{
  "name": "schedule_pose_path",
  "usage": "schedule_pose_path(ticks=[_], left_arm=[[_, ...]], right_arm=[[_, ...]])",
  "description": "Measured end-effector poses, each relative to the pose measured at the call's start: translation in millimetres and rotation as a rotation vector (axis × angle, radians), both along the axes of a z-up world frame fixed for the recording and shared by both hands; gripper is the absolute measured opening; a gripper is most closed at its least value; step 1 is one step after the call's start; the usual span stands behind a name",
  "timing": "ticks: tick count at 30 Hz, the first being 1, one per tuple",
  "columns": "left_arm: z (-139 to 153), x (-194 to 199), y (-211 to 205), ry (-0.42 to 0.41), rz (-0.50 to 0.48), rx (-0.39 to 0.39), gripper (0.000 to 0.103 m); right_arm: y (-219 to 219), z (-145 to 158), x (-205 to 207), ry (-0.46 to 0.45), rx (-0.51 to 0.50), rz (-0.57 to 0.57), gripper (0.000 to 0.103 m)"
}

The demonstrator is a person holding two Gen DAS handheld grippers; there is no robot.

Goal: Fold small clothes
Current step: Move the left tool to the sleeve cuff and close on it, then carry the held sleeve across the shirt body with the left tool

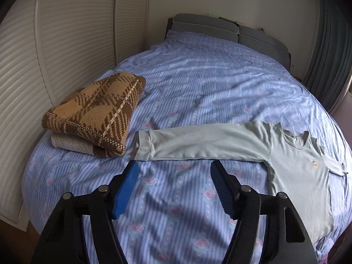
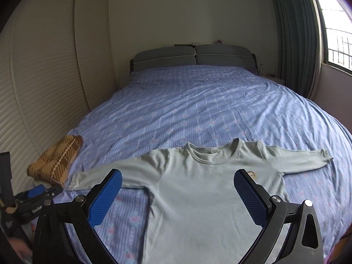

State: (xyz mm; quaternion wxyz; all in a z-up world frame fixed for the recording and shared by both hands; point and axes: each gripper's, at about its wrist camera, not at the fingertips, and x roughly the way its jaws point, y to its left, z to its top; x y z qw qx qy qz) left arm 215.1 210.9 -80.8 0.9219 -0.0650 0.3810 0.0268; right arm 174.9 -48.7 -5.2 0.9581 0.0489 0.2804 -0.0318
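The pale green long-sleeved shirt (image 2: 198, 198), spread flat on the near end of the bed (image 2: 198, 101), looks light, limp and wrinkle-prone, best pinched at a cuff or hem, while the left gripper (image 1: 173, 171) and right gripper (image 2: 178, 180) hover above it, both jaws apart and empty.

Dim window (image 2: 336, 33) daylight, fisheye-warped edges
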Motion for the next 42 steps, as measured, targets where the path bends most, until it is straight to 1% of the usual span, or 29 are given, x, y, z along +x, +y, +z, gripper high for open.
schedule_pose_path(ticks=[1, 2, 4, 6, 9, 14, 15, 16, 20, 23, 27, 29, 31, 35, 39, 41, 42], left_arm=[[-7.7, 10.0, 6.5, 0.014, -0.005, -0.009, 0.054], [-15.2, 19.9, 13.7, 0.025, -0.012, -0.018, 0.053], [-28.4, 36.4, 25.7, 0.048, -0.027, -0.033, 0.04], [-40.2, 50.1, 34.4, 0.071, -0.045, -0.047, 0.033], [-51.6, 64.3, 42.5, 0.082, -0.044, -0.025, 0.033], [-69.0, 85.5, 61.7, 0.106, -0.02, -0.033, 0.032], [-72.3, 89.1, 64.1, 0.112, -0.027, -0.042, 0.025], [-75.1, 92.6, 65.4, 0.12, -0.032, -0.045, 0.022], [-83.3, 101.9, 67.4, 0.14, -0.049, -0.051, 0.022], [-87.1, 103.9, 69.9, 0.146, -0.031, -0.048, 0.021], [-90.5, 104.9, 63.3, 0.148, -0.001, 0.03, 0.021], [-93.5, 107.1, 61.1, 0.152, 0.002, 0.046, 0.021], [-96.5, 110.1, 63.1, 0.157, 0.007, 0.031, 0.021], [-100.2, 115.7, 70.5, 0.161, 0.01, -0.03, 0.021], [-100.6, 117.5, 68.1, 0.164, 0.007, -0.025, 0.021], [-101.0, 118.7, 68.1, 0.157, 0.001, -0.038, 0.018], [-101.3, 119.2, 68.9, 0.156, -0.006, -0.054, 0.014]], right_arm=[[9.0, -3.6, 7.2, 0.006, -0.005, 0.006, 0.103], [17.3, -7.6, 14.4, 0.014, -0.006, 0.012, 0.103], [30.2, -14.7, 27.5, 0.028, -0.001, 0.019, 0.103], [40.8, -20.9, 38.8, 0.038, 0.004, 0.023, 0.103], [52.7, -31.2, 53.0, 0.055, 0.0, 0.032, 0.103], [67.4, -46.0, 66.1, 0.083, -0.018, 0.044, 0.103], [69.0, -48.1, 68.2, 0.089, -0.021, 0.047, 0.103], [70.6, -50.0, 69.6, 0.092, -0.024, 0.049, 0.103], [76.5, -55.1, 74.6, 0.093, -0.043, 0.049, 0.103], [77.5, -56.4, 76.5, 0.094, -0.046, 0.046, 0.103], [77.7, -56.1, 76.6, 0.089, -0.057, 0.049, 0.103], [77.5, -55.7, 76.3, 0.086, -0.058, 0.051, 0.103], [77.5, -54.9, 75.2, 0.084, -0.063, 0.054, 0.103], [76.9, -53.8, 72.0, 0.085, -0.069, 0.059, 0.103], [74.4, -52.5, 68.1, 0.09, -0.061, 0.055, 0.103], [73.6, -51.8, 66.4, 0.093, -0.059, 0.053, 0.103], [72.5, -51.3, 65.6, 0.094, -0.058, 0.052, 0.103]])
